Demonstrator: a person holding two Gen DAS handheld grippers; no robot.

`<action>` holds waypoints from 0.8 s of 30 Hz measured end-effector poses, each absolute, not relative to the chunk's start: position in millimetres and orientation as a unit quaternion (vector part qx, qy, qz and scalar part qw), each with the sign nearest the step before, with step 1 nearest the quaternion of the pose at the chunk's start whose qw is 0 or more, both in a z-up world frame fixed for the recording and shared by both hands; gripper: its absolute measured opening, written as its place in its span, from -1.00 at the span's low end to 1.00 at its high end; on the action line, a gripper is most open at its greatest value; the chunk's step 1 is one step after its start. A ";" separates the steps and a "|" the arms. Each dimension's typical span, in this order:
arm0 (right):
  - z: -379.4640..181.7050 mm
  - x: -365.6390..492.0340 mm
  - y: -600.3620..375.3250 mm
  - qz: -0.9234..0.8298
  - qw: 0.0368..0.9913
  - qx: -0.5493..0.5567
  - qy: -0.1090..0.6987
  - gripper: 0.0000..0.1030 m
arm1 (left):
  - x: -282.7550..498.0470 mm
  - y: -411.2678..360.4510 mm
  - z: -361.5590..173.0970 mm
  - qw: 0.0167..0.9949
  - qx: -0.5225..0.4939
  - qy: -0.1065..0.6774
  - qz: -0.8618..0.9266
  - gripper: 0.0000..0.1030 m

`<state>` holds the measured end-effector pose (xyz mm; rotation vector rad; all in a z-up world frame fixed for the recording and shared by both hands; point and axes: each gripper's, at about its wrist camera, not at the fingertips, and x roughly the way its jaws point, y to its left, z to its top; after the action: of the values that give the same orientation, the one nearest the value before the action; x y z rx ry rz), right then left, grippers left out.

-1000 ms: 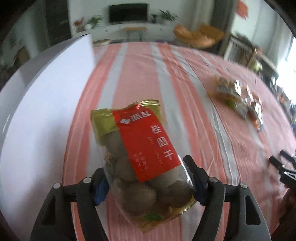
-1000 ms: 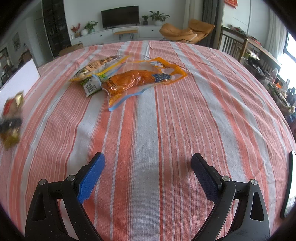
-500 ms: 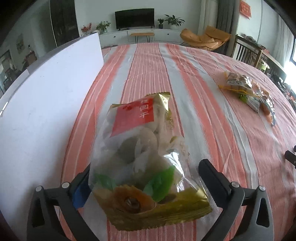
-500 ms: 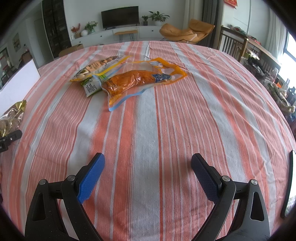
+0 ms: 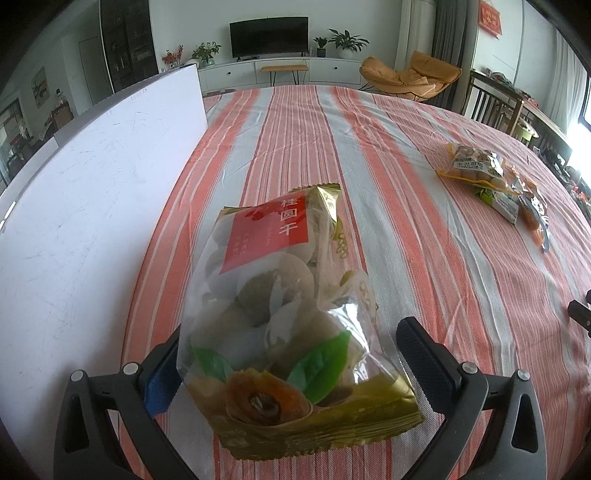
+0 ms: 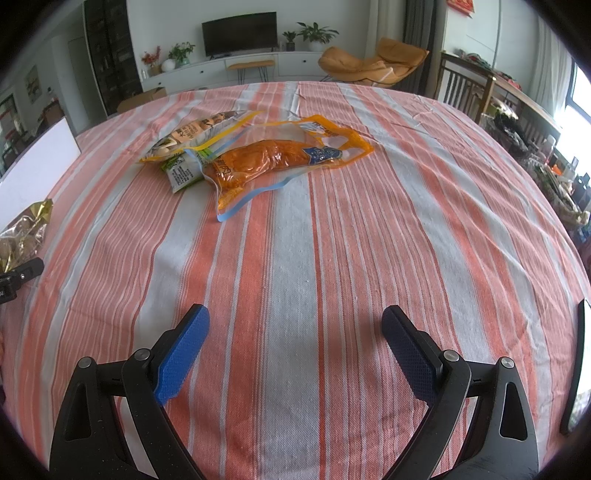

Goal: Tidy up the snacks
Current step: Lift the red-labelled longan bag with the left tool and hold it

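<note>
While lying low in the centre of the left wrist frame, dried longan bag (image 5: 284,314) resting on striped bench (image 5: 424,221), between spread left tool (image 5: 291,365), unpinched. Right tool (image 6: 295,350) gaping, holding nothing. Probably handling light, crinkly, slippery; lumpy fruit shifting, so gripping across the firm middle.

Both wrist views look low across the striped tablecloth (image 6: 295,258) toward the television (image 5: 269,36), sharing the snack pile (image 6: 255,155).
</note>
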<state>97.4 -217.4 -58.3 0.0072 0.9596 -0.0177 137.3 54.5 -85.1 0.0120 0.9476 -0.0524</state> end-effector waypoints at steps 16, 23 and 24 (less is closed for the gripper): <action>-57.9 95.3 -217.2 -0.008 0.887 0.003 0.461 0.87 | 137.0 54.6 -85.1 0.889 0.006 0.456 -0.025 1.00; -57.8 94.9 -217.3 -0.008 0.887 0.003 0.461 0.87 | 137.4 54.6 -85.4 0.889 0.006 0.456 -0.025 1.00; -57.8 94.9 -217.3 -0.008 0.887 0.003 0.461 0.87 | 137.7 54.6 -85.6 0.889 0.006 0.456 -0.025 1.00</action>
<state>94.9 -217.3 -57.8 0.0066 0.9586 -0.0176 137.7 54.6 -85.6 0.0119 0.9478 -0.0524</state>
